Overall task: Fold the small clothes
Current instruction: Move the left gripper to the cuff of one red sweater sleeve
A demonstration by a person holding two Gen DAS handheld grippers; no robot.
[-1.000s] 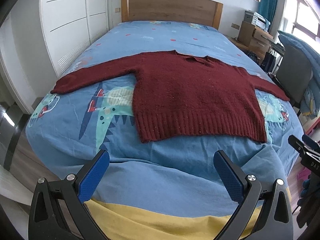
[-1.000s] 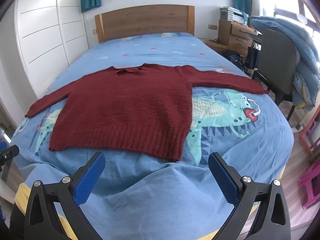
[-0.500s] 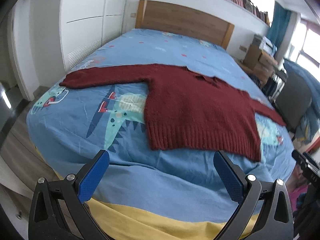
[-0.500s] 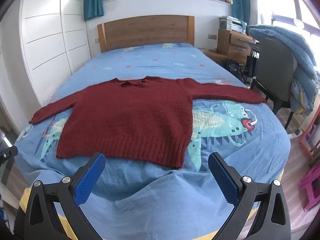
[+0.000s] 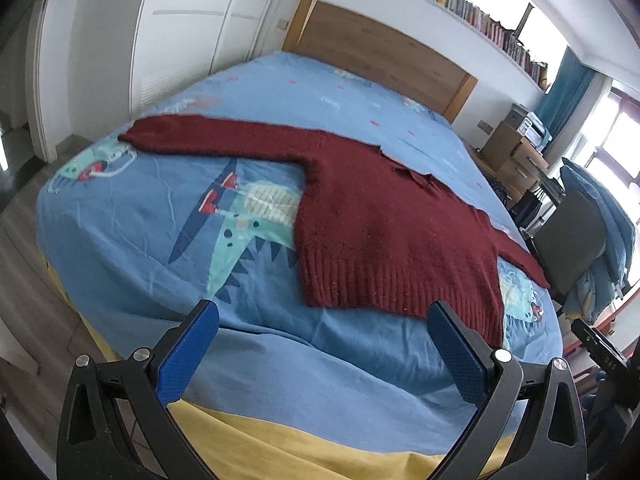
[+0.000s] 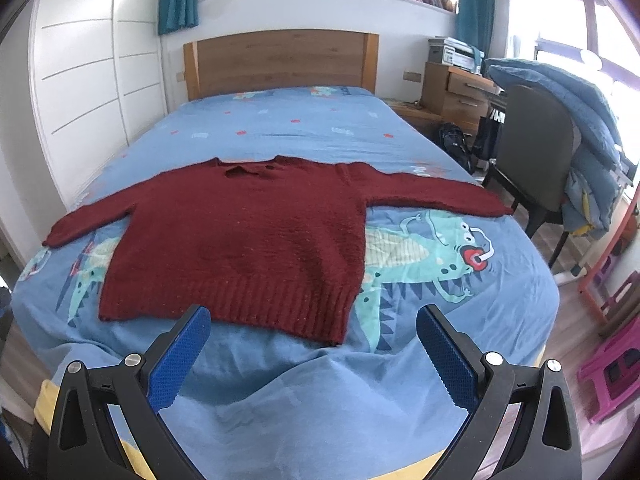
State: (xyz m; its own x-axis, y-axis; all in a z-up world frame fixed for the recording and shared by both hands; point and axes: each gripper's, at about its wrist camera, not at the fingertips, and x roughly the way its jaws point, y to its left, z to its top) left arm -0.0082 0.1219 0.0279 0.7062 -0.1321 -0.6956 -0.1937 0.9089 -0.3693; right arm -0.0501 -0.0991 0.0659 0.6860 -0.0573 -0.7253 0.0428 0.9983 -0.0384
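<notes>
A dark red knitted sweater lies flat on the blue dinosaur-print bed sheet, both sleeves spread out, ribbed hem toward me. It also shows in the right wrist view. My left gripper is open and empty, above the foot of the bed, short of the hem's left corner. My right gripper is open and empty, just short of the hem's right part. The right gripper's body shows at the left wrist view's right edge.
A wooden headboard stands at the far end. White wardrobe doors line the left side. A chair draped with blue bedding and a wooden drawer unit stand on the right. A pink stool stands on the floor.
My left gripper has swung left and tilted, so the sweater now sits right of centre. My right gripper has drawn back and risen slightly. Both stay open; the sweater has not moved.
</notes>
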